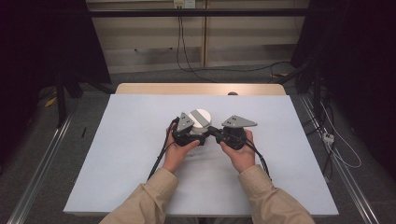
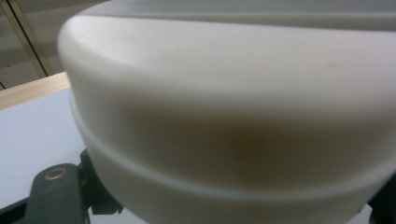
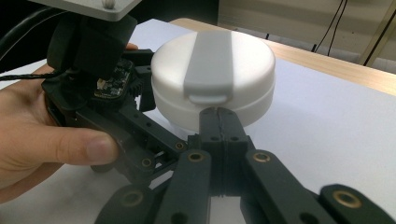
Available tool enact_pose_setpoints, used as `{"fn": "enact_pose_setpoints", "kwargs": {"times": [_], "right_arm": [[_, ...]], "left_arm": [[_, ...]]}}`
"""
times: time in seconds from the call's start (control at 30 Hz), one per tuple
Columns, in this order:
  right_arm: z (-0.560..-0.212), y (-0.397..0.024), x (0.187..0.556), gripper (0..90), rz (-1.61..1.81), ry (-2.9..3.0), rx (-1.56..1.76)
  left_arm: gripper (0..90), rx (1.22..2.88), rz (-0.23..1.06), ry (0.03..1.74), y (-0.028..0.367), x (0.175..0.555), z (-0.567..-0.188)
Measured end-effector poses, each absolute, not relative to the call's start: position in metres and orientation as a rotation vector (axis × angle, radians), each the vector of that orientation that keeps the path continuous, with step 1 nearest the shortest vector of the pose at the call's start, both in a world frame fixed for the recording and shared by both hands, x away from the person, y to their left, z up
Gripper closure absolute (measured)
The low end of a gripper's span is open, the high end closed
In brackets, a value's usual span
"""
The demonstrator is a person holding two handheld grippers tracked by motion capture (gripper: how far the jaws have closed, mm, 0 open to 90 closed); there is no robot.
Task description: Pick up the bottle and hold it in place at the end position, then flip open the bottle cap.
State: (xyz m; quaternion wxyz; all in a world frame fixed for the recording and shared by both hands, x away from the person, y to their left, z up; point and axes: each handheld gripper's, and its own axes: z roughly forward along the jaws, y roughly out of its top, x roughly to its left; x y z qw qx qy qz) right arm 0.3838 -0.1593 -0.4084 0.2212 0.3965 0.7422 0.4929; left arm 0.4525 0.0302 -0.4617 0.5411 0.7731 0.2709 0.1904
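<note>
A round white container with a grey strap across its lid stands mid-table on the white mat. My left gripper comes at it from the left. Its jaws flank the container's lower part, one finger lying along the near side, so it is shut on the base. My right gripper reaches in from the right. Its jaws are pressed together, and their tips touch the container just under the strap's grey tab. Whether the tab is pinched I cannot tell.
Bare wood of the table shows at the far edge beyond the mat. Cables trail from both grippers back toward the person. Metal rails run along the floor at both sides.
</note>
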Motion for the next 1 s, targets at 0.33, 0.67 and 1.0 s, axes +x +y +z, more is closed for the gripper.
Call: {"fn": "enact_pose_setpoints", "kwargs": {"times": [0.33, 0.67, 1.0], "right_arm": [[-0.407, -0.158, 0.384, 90.0, 1.36, 2.056, 1.09], [-0.403, -0.157, 0.384, 90.0, 1.378, 2.051, 1.079], [-0.394, -0.153, 0.384, 90.0, 1.401, 2.041, 1.061]], "left_arm": [[18.5, 1.84, 0.455, 0.643, 0.03, 0.452, -0.462], [18.5, 1.841, 0.456, 0.643, 0.03, 0.452, -0.462], [18.6, 1.843, 0.456, 0.641, 0.03, 0.452, -0.462]]}}
